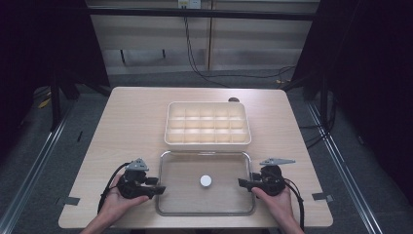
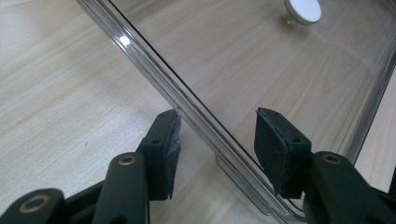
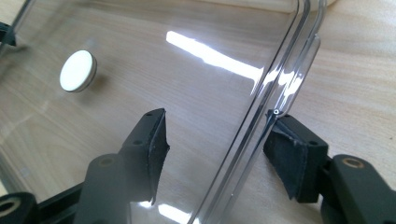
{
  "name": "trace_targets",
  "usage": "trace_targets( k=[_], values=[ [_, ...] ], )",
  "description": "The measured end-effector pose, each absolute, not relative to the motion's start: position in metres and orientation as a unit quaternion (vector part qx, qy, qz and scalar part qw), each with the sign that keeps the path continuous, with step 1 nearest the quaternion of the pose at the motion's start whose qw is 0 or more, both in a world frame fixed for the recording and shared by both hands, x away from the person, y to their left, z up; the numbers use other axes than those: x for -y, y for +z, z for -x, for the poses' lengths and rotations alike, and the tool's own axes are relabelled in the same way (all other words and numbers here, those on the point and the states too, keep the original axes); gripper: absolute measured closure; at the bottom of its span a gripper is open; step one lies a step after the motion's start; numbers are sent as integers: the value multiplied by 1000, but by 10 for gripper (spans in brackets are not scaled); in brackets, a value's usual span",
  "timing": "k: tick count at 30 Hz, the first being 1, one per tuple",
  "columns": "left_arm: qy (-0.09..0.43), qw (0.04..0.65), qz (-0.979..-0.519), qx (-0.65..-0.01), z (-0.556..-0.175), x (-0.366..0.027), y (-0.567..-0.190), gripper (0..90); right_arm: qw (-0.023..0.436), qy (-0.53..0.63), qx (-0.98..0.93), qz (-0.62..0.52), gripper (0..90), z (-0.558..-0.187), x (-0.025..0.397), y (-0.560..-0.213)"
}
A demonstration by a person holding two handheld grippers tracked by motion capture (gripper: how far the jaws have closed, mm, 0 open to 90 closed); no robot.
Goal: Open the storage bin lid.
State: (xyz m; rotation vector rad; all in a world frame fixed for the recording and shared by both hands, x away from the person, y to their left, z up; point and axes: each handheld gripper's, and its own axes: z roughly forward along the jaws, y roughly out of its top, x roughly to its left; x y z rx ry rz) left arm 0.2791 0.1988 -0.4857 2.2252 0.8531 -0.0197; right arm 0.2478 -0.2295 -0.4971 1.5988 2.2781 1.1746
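Note:
A clear plastic lid point(image 1: 185, 195) lies flat on the wooden table, with a round white knob point(image 1: 206, 181) at its middle. My left gripper point(image 1: 159, 188) stands open at the lid's left edge. In the left gripper view the lid's rim point(image 2: 187, 100) runs between the two jaws of the left gripper point(image 2: 217, 116), and the knob point(image 2: 303, 9) is farther off. At the lid's right edge my right gripper point(image 1: 243, 183) is open. The right gripper view has the rim point(image 3: 261, 100) passing between the jaws of the right gripper point(image 3: 217, 116), the outer pad point(image 3: 285, 149) close against it. The knob point(image 3: 78, 71) sits at the upper left.
A cream tray point(image 1: 208, 143) with several empty compartments stands just behind the lid. A small dark object point(image 1: 234, 100) lies behind that tray. Bare table point(image 1: 131, 122) extends to the left and the far side. Cables run across the floor beyond the table.

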Motion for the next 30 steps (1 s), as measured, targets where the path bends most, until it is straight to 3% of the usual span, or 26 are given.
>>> trace_targets(
  k=[15,23,30],
  values=[
    [-14,358,-874,-329,-276,-196,-489,423,80,383,-753,-529,367,-247,229,-498],
    [20,378,-862,-337,-278,-201,-482,359,96,430,-731,-522,326,-246,240,-487],
    [58,419,-842,-335,-270,-218,-467,328,154,472,-722,-483,274,-231,249,-468]
  ],
)
